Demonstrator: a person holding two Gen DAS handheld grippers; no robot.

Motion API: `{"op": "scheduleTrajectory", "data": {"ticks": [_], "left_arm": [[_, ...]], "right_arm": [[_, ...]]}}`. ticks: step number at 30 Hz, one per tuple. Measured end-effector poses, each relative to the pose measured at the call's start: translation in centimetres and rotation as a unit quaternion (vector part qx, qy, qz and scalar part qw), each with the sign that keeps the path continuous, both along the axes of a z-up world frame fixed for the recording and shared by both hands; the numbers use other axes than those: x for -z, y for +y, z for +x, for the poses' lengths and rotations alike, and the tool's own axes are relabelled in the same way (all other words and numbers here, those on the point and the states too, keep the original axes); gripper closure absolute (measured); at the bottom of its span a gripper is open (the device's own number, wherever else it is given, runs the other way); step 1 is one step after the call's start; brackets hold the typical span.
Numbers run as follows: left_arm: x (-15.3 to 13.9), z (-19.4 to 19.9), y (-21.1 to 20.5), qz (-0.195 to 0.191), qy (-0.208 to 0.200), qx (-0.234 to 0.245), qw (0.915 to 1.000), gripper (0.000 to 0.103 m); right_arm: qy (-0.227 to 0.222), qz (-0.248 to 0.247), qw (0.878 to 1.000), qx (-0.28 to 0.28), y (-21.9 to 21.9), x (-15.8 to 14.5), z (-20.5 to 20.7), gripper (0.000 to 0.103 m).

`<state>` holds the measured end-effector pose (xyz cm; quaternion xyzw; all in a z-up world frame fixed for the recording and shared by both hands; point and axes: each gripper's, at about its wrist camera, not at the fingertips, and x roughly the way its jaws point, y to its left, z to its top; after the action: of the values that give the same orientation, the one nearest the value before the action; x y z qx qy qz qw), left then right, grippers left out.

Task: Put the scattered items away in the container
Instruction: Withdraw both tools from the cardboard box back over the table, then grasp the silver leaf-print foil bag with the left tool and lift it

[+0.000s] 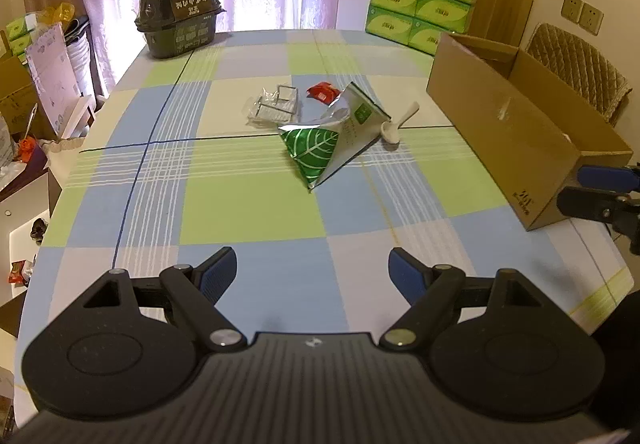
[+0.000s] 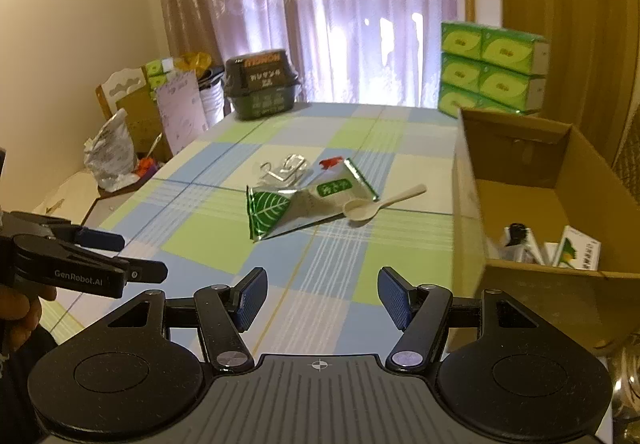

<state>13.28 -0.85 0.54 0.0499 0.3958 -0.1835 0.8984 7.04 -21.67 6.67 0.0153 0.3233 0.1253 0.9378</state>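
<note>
A green and silver foil pouch (image 1: 328,136) (image 2: 296,206) lies mid-table on the checked cloth. A white plastic spoon (image 1: 400,124) (image 2: 380,202) rests at its right, a small red packet (image 1: 322,91) (image 2: 330,163) behind it, and a clear plastic wrapper (image 1: 274,106) (image 2: 286,170) to its left. The open cardboard box (image 1: 512,116) (image 2: 520,180) stands on the right; it holds a white carton (image 2: 580,250) and a white item with a black part (image 2: 518,242). My left gripper (image 1: 312,276) and right gripper (image 2: 320,298) hover open and empty near the table's front edge, well short of the items.
A dark packaged tub (image 1: 180,14) (image 2: 262,84) sits at the far left corner of the table, stacked green tissue packs (image 1: 422,2) (image 2: 492,70) at the far right. Clutter and boxes (image 1: 36,84) line the left side. A padded chair (image 1: 580,64) stands behind the box.
</note>
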Motion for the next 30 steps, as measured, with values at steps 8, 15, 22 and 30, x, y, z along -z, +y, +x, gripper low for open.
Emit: {"op": "scheduleTrajectory", "data": {"ticks": [8, 15, 22, 30], "left_arm": [[1.2, 3.8, 0.3, 0.01, 0.008, 0.014, 0.9998, 0.023], [2.1, 8.8, -0.8, 0.033, 0.011, 0.059, 0.9976, 0.023], [3.8, 13.5, -2.1, 0.025, 0.025, 0.067, 0.9971, 0.045], [6.3, 17.9, -2.9, -0.015, 0.053, 0.034, 0.9979, 0.069]], "right_arm": [[0.024, -0.004, 1.0, -0.012, 1.3, 2.4, 3.5, 0.036], [0.034, -0.011, 0.999, -0.021, 1.7, 4.0, 7.1, 0.036], [0.046, -0.008, 0.999, -0.019, 1.4, 5.7, 10.3, 0.036], [0.06, -0.007, 0.998, -0.019, 1.1, 7.7, 12.7, 0.036]]}}
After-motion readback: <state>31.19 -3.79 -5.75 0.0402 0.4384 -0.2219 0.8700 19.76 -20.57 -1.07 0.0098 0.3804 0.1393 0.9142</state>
